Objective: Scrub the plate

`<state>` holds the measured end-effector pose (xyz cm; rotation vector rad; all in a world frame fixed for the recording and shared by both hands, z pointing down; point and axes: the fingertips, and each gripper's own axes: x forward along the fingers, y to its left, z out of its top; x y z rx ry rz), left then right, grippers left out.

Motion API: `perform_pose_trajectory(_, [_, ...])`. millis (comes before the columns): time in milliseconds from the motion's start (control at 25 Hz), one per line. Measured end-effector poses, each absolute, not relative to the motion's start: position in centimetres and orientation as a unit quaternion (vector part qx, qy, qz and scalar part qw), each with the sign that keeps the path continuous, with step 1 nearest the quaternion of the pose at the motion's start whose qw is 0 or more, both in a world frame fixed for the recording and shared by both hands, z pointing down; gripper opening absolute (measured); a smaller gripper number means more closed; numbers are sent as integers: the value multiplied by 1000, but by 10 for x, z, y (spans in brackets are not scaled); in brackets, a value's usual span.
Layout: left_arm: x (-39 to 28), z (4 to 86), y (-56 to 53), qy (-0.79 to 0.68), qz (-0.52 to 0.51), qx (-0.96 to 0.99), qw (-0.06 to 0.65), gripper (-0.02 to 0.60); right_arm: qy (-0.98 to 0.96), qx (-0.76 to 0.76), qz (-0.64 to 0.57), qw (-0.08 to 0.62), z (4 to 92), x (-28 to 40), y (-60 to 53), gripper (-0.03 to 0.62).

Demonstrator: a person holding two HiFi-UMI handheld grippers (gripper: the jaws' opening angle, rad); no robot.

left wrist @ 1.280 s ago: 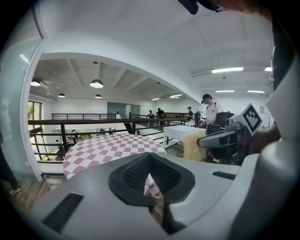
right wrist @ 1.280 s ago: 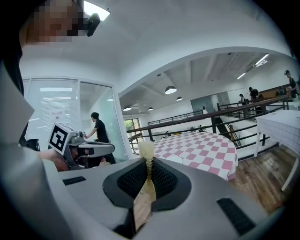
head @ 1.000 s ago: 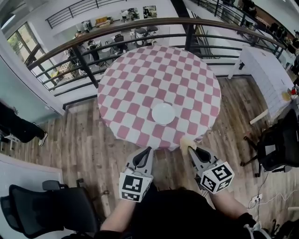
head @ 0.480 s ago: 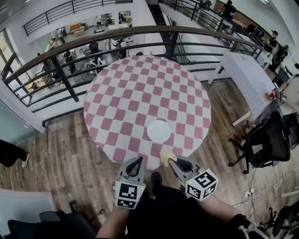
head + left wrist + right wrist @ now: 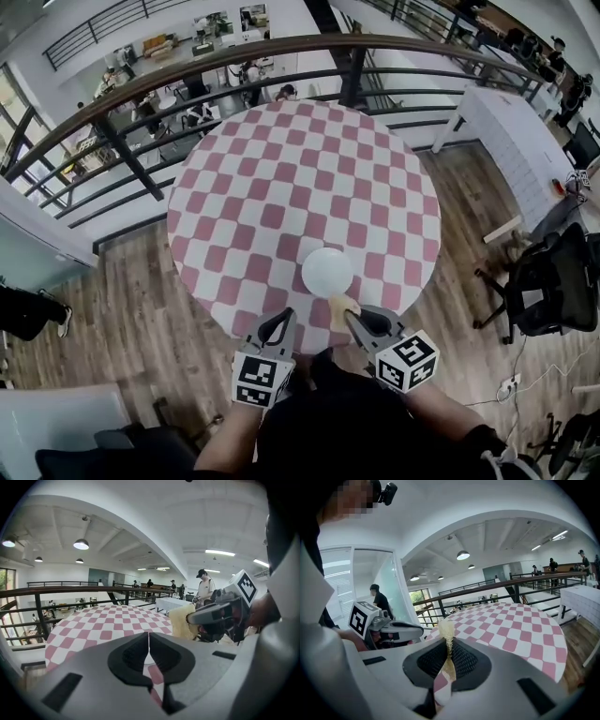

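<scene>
A white plate (image 5: 327, 270) lies on the near part of the round table (image 5: 281, 159), which has a pink-and-white checked cloth. My right gripper (image 5: 349, 316) is shut on a yellow sponge (image 5: 343, 306) just short of the plate's near rim, over the table's edge. In the right gripper view the sponge (image 5: 446, 630) sticks up from between the closed jaws of the right gripper (image 5: 449, 645). My left gripper (image 5: 284, 320) is shut and holds nothing, at the table's near edge left of the plate. The left gripper view shows its jaws (image 5: 148, 644) together, with the sponge (image 5: 182, 621) to their right.
A dark metal railing (image 5: 187, 70) curves behind the table. Black office chairs (image 5: 553, 281) stand at the right on the wooden floor, and a white table (image 5: 511, 127) stands at the far right. Several people are in the background (image 5: 204, 585).
Both grippers have moved forward toward the table. The sponge now sits close to the plate's near rim, and the table fills more of the view.
</scene>
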<state>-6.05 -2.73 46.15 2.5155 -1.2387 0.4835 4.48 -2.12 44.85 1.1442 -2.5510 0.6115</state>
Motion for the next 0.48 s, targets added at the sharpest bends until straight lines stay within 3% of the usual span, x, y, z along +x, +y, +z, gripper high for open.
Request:
perform_pose_trajectory(280, [-68, 508, -52, -425, 219, 859, 181, 4, -881, 371, 245, 161, 487, 42, -54, 33])
perform_pose_trajectory(480, [-57, 534, -67, -405, 232, 855, 225, 56, -880, 350, 263, 182, 514, 43, -72, 33])
